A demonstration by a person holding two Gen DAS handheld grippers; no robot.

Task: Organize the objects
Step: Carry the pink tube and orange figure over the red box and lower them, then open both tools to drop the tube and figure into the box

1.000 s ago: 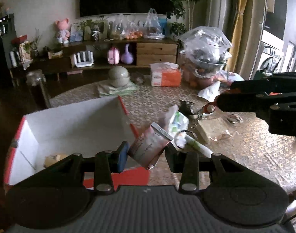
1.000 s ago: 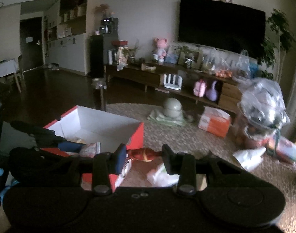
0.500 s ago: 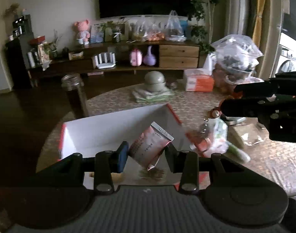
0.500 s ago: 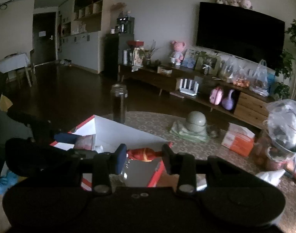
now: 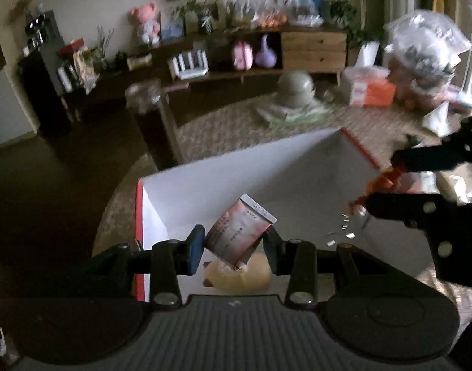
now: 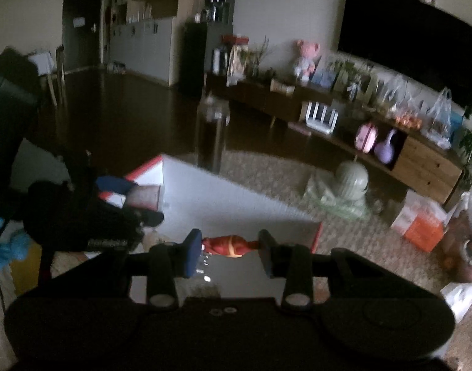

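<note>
My left gripper (image 5: 233, 244) is shut on a small pink-and-white packet (image 5: 239, 236), which hangs over the open white box with red edges (image 5: 267, 167). A yellowish item (image 5: 239, 275) lies on the box floor just below the packet. The right gripper (image 6: 229, 249) is shut on a red-and-orange sausage-shaped item (image 6: 228, 246), with a small key ring dangling under it, above the box (image 6: 236, 204). In the left wrist view the right gripper (image 5: 387, 182) reaches in from the right over the box's right side. The left gripper (image 6: 127, 194) with its packet shows at the box's left end in the right wrist view.
A dark glass jar (image 6: 212, 133) stands on the woven table mat just behind the box. Farther back lie a grey-green bowl on cloth (image 6: 349, 182), an orange tissue pack (image 6: 421, 222) and a full plastic bag (image 5: 421, 52). Beyond are a TV sideboard and dark floor.
Both grippers have swung left and slightly down, from over the cluttered mat to over the inside of the white box, each keeping its item. The jar has come into view behind the box.
</note>
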